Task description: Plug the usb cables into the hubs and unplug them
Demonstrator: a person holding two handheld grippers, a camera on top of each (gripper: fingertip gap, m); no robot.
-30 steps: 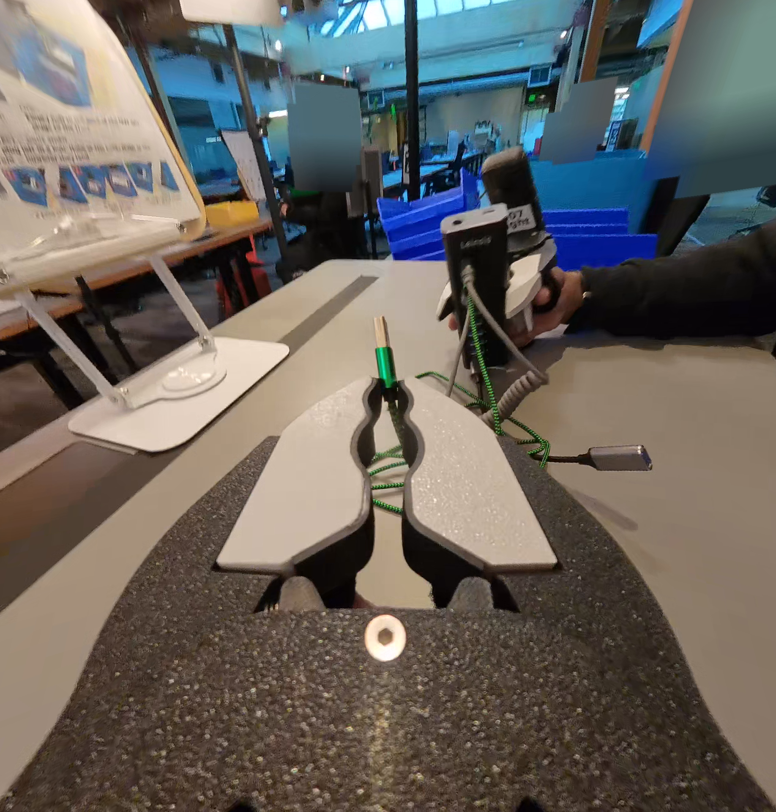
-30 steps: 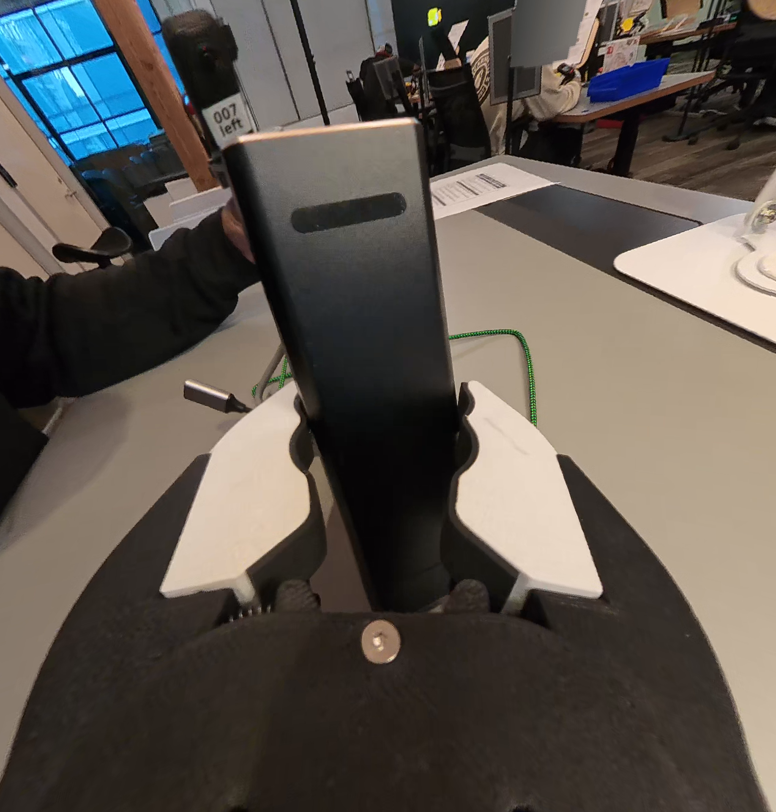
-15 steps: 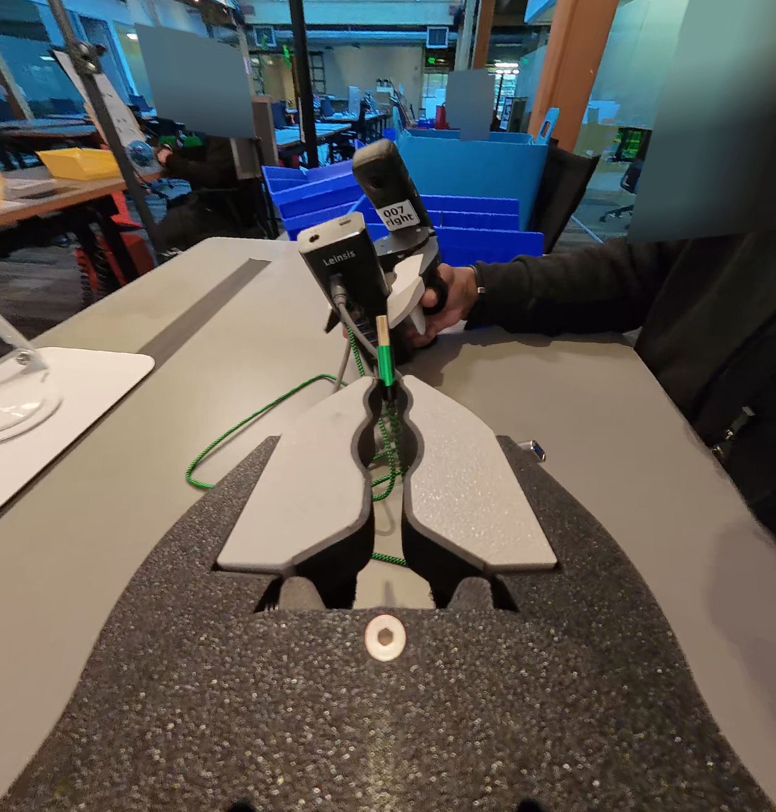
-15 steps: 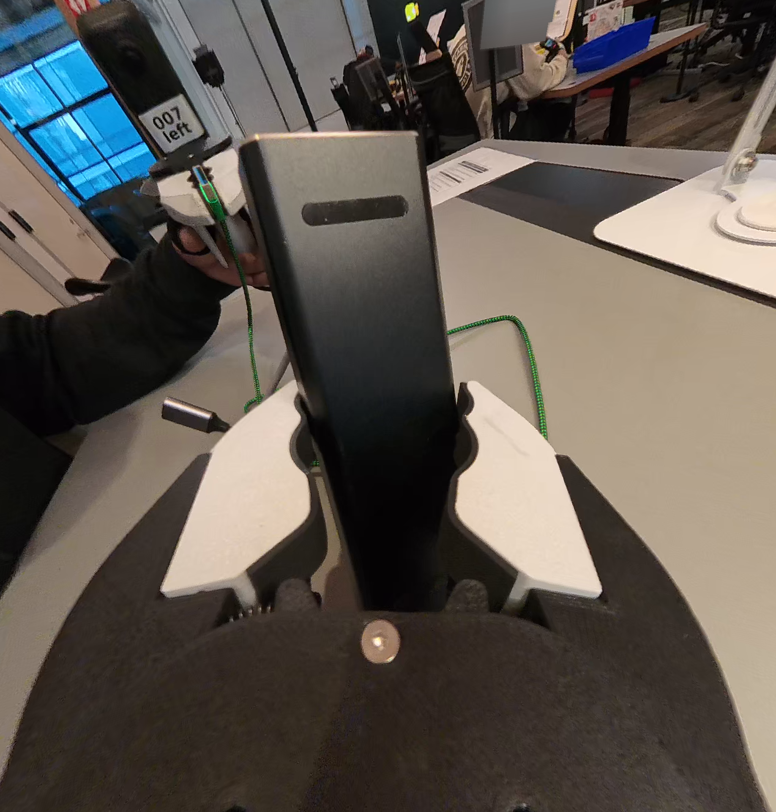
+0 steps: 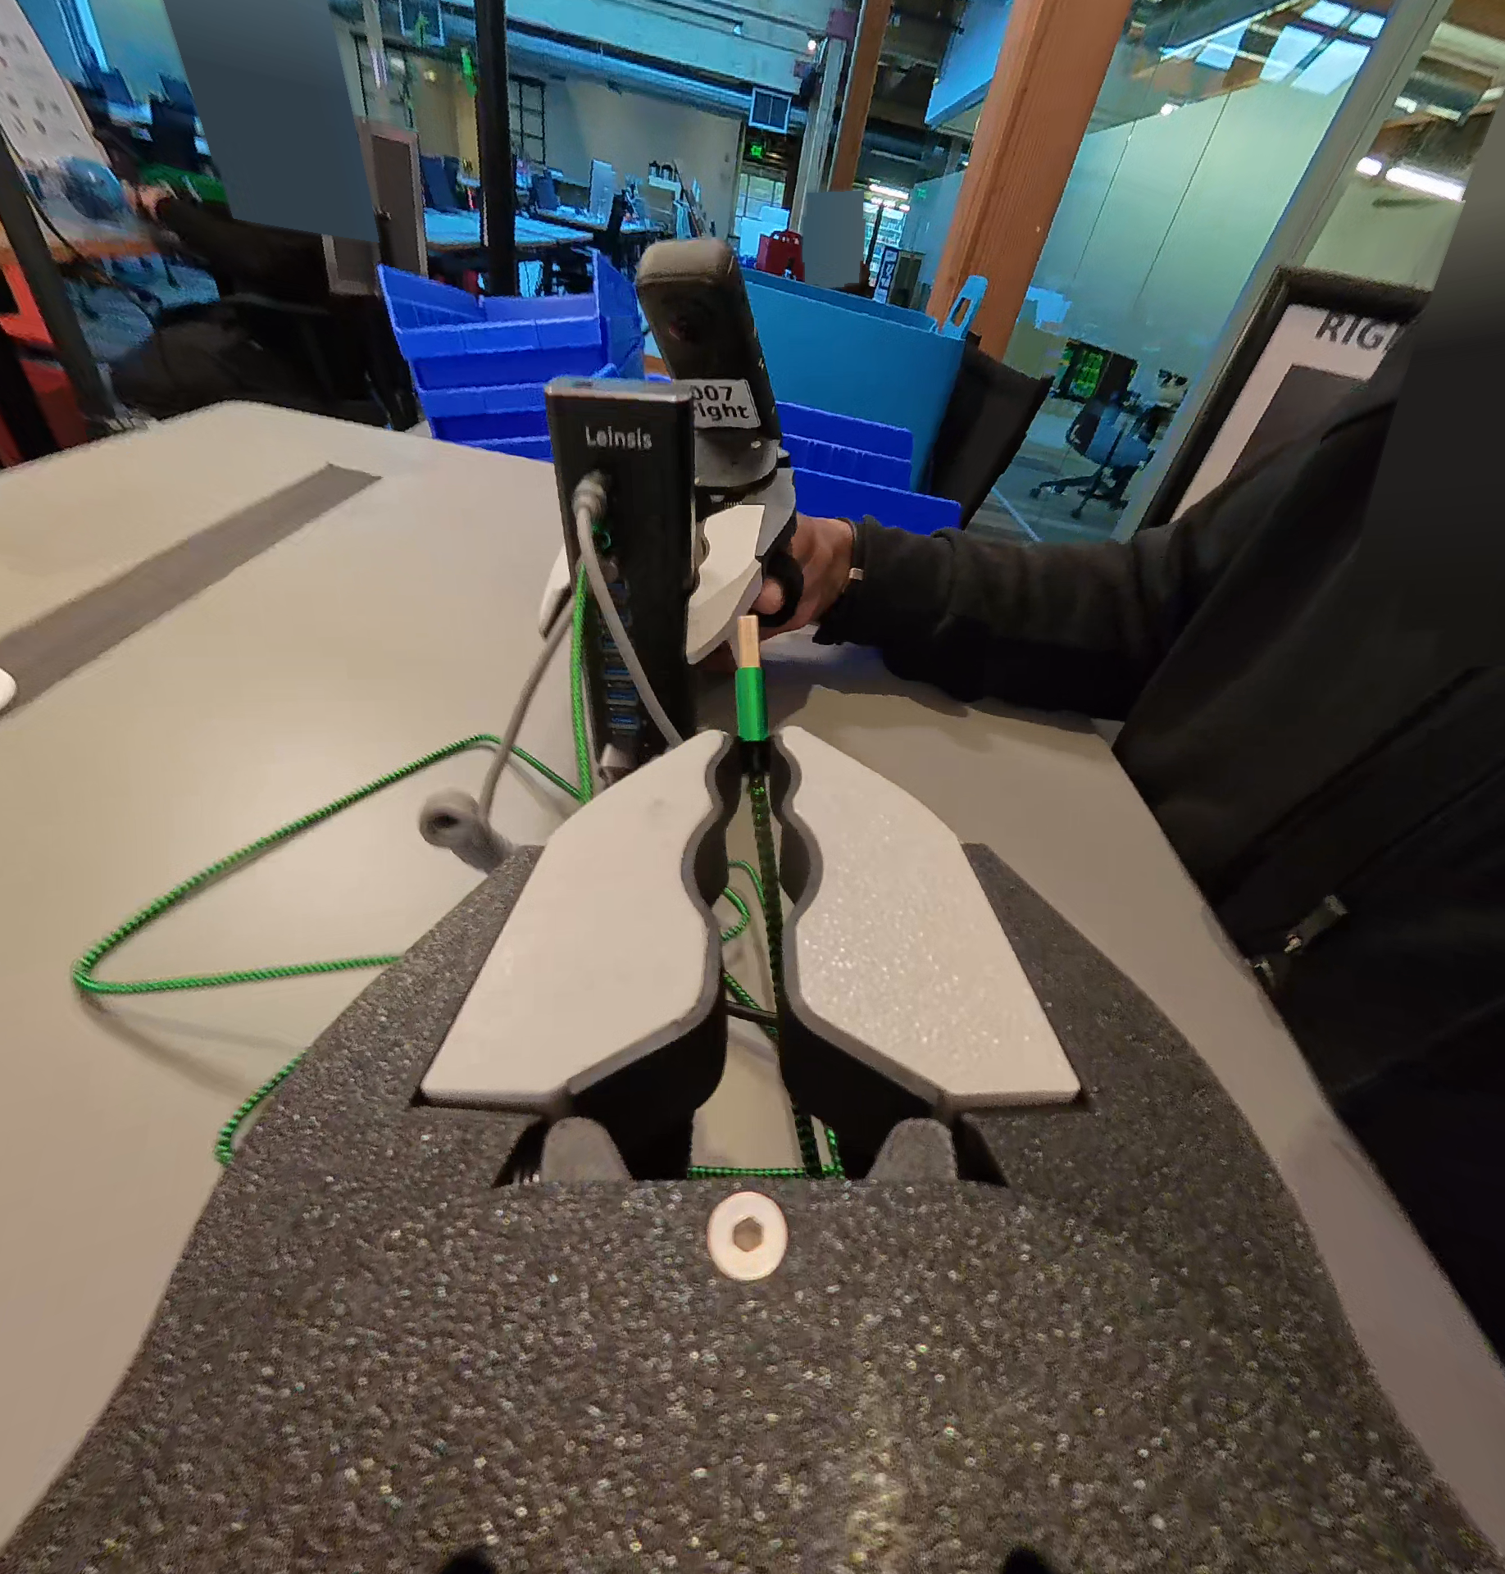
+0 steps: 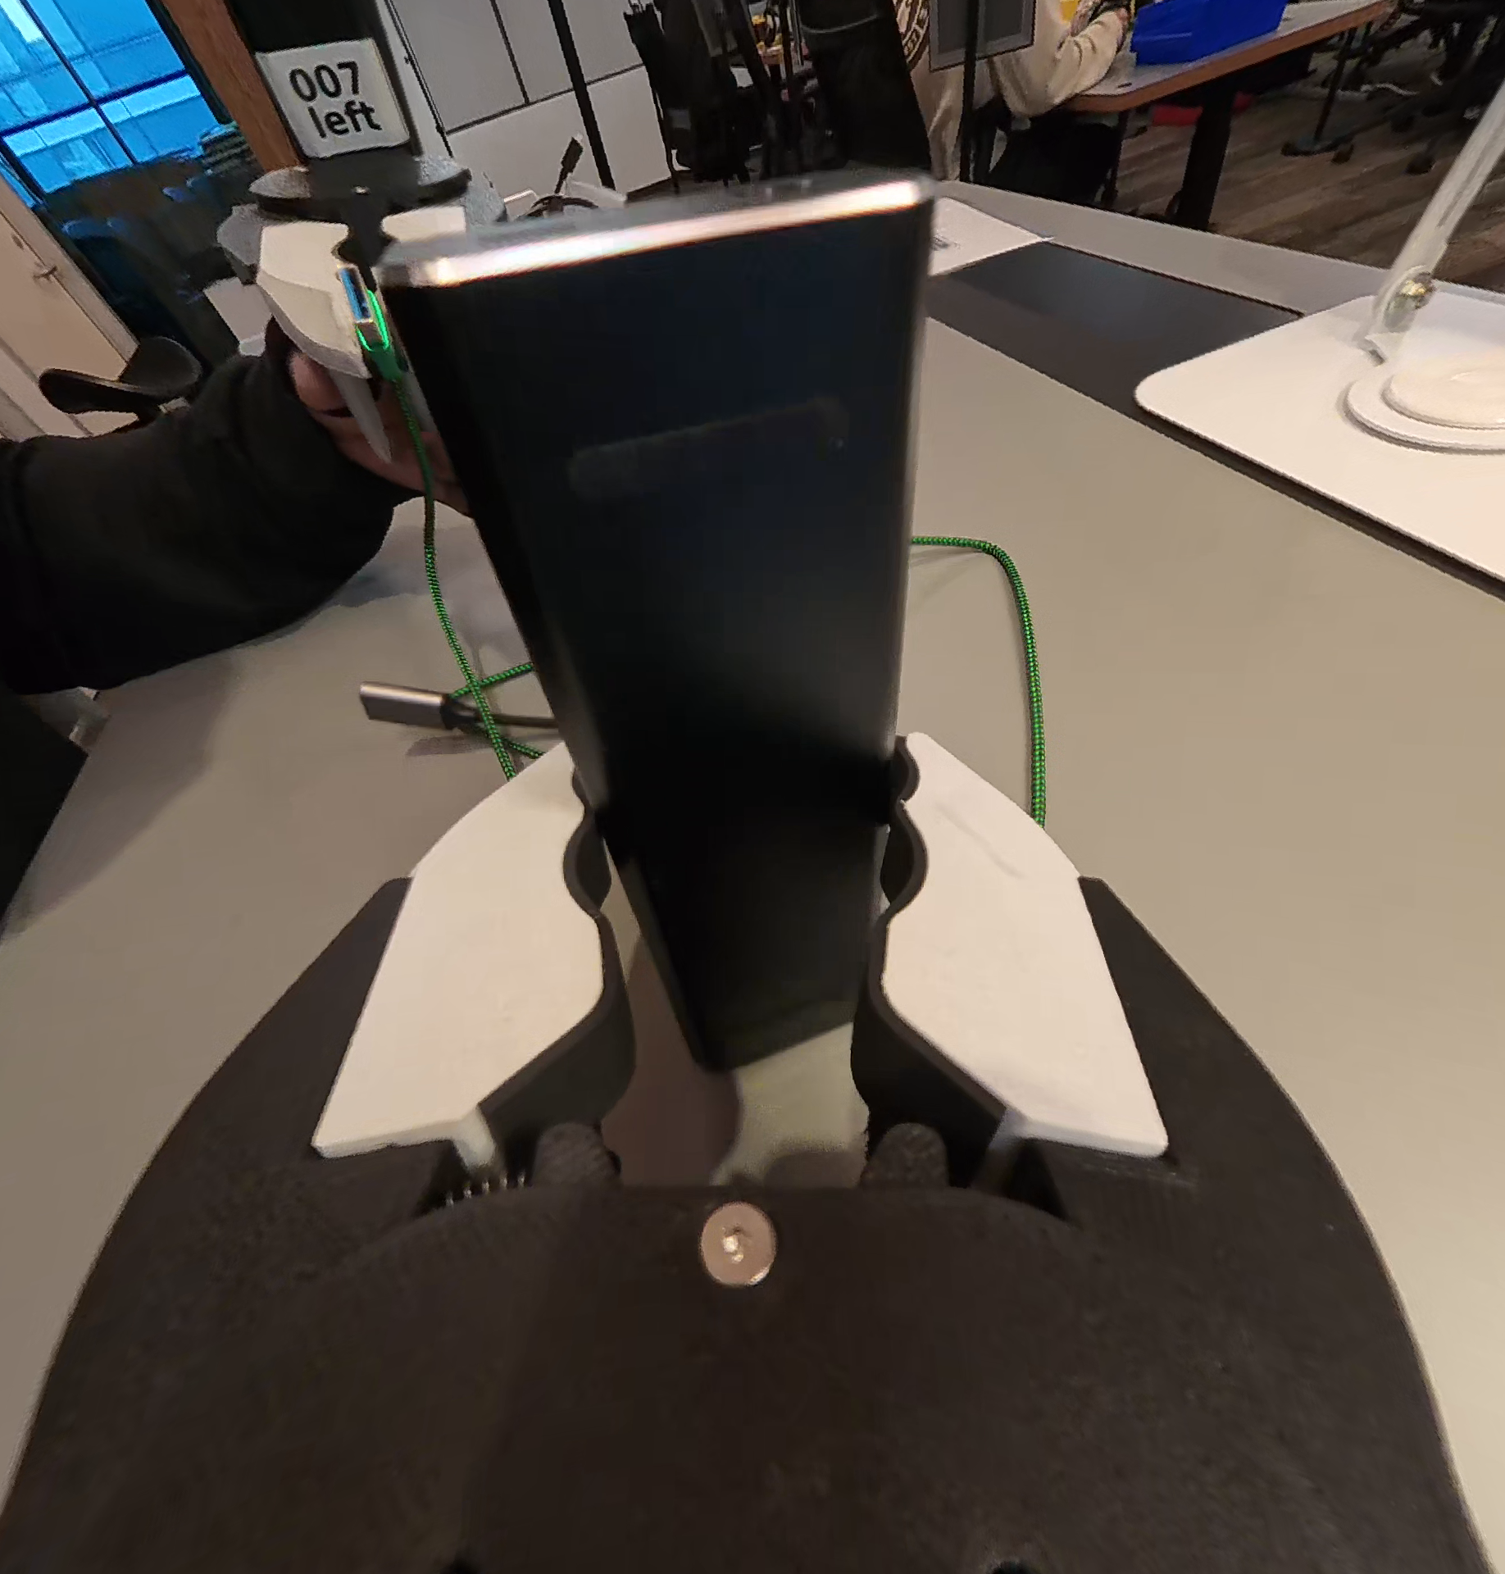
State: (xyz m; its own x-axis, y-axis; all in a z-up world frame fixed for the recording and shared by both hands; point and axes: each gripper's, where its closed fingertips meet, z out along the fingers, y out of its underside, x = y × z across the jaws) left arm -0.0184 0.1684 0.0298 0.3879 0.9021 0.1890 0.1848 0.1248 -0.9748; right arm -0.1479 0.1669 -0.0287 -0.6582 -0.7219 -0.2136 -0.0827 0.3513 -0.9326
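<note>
My left gripper is shut on a green USB plug whose braided green cable trails over the table. The plug's metal tip points up, just right of the black hub. My right gripper is shut on that black hub and holds it upright. A grey cable is plugged into the hub's port side. In the right wrist view the left gripper with the green plug sits at the hub's upper left edge. The ports face away from that view.
A grey adapter plug lies on the grey table beside the hub. A white stand base sits at the right. Blue bins stand beyond the far edge. A person's dark sleeves cross the table. The tips of one gripper are about 15 cm away from the tips of the other. The white stand base lies around 30 cm away from my right fingertips.
The left gripper with the green plug has come closer to the hub, its tip now right of the hub. The right gripper tilted the hub and brought it nearer the left gripper.
</note>
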